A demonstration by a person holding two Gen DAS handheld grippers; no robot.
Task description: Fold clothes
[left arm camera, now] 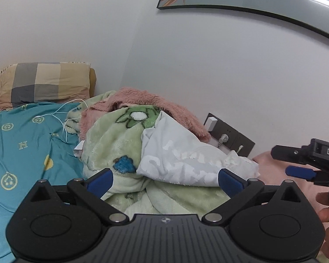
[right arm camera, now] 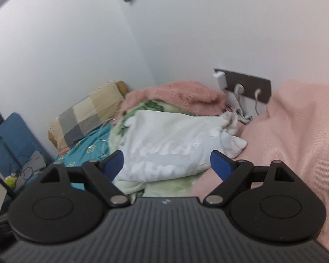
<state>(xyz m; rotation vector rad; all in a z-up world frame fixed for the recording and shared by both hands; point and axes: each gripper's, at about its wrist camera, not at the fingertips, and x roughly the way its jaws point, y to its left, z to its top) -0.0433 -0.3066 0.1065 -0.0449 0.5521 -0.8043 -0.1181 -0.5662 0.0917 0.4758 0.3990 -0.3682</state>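
A white garment with pale lettering (left arm camera: 182, 157) (right arm camera: 166, 149) lies crumpled on top of a green fleece blanket (left arm camera: 111, 144) (right arm camera: 171, 186) on the bed. My left gripper (left arm camera: 164, 180) hovers just in front of it, open, with nothing between its blue pads. My right gripper (right arm camera: 166, 163) is also open and empty, facing the same white garment from the right. In the left wrist view the right gripper (left arm camera: 304, 171) shows at the right edge, held by a hand (left arm camera: 326, 217). A pink cloth (right arm camera: 296, 135) covers the bed to the right.
A fluffy pink blanket (left arm camera: 147, 100) is heaped behind the green one against the wall. A checked pillow (left arm camera: 43, 83) lies far left on a teal sheet (left arm camera: 22, 144) with a white cable (left arm camera: 63, 114). A dark socket panel (left arm camera: 230, 135) with plugs sits on the wall.
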